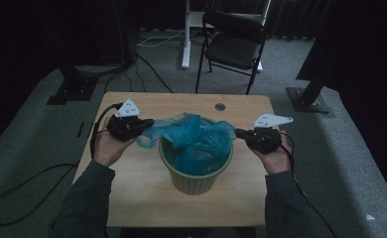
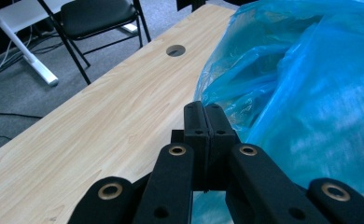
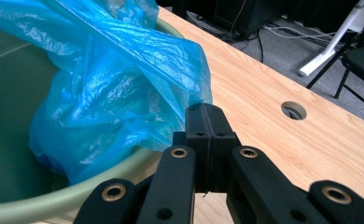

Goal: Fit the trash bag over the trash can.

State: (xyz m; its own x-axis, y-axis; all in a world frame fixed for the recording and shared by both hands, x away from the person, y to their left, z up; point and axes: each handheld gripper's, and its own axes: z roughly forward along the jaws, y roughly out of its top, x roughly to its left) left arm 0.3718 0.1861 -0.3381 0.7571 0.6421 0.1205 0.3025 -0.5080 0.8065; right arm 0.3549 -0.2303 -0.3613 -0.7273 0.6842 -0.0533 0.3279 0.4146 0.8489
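2 grippers' fingers, pressed together, seemingly pinch a blue bag (image 1: 196,141) over a wooden table (image 1: 132,183); dim carpeted room.

— Where are your hands?

— My left hand (image 1: 109,146) is at the left and my right hand (image 1: 273,157) at the right, at about the same depth. Both forearms come in from the near edge.

— And the grippers?

— My left gripper (image 1: 149,122) points right, my right gripper (image 1: 237,132) points left, tips facing each other. Both have their jaws pressed together.
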